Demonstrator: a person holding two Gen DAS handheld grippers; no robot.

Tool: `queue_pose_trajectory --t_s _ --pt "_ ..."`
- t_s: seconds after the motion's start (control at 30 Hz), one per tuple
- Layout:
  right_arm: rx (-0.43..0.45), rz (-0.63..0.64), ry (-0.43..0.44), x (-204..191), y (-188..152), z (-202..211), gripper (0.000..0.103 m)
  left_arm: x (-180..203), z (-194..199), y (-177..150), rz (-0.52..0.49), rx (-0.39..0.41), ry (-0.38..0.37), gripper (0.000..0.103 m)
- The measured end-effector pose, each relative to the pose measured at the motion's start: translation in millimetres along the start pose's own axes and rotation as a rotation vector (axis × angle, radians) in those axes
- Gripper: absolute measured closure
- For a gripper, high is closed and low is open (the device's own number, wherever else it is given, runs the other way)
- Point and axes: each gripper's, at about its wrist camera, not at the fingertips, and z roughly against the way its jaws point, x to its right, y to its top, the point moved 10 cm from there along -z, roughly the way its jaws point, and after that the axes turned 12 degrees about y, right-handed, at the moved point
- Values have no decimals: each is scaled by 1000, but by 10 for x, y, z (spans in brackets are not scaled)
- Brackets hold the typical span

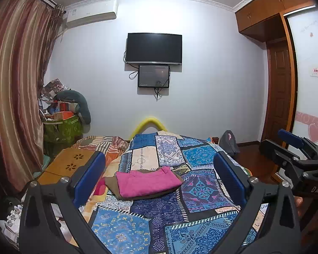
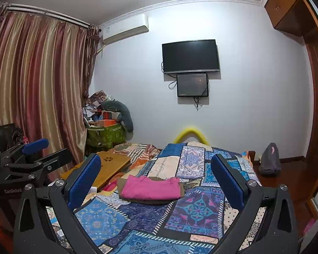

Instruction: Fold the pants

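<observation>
Folded pink pants (image 1: 147, 181) lie on top of a folded brown garment (image 1: 111, 183) on the blue patchwork bedspread (image 1: 163, 216). The stack also shows in the right wrist view, pink pants (image 2: 150, 188) above the brown garment (image 2: 151, 201). My left gripper (image 1: 159, 175) is open and empty, held back from and above the stack. My right gripper (image 2: 155, 175) is open and empty, also back from the stack. The right gripper shows at the right edge of the left wrist view (image 1: 294, 148); the left gripper shows at the left of the right wrist view (image 2: 38, 152).
A wooden lap table (image 1: 71, 165) lies on the bed left of the stack. A striped blanket (image 1: 108, 145) is bunched behind it. A green bin of clutter (image 1: 61, 127) stands by the curtain (image 1: 17, 84). A grey bag (image 2: 269, 158) sits on the floor right of the bed.
</observation>
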Motion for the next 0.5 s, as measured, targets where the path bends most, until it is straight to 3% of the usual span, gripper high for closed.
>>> queue_pose_trajectory --t_s 0.5 --pt "1 -8 2 -14 -12 -9 0 5 -15 -14 18 -18 -13 0"
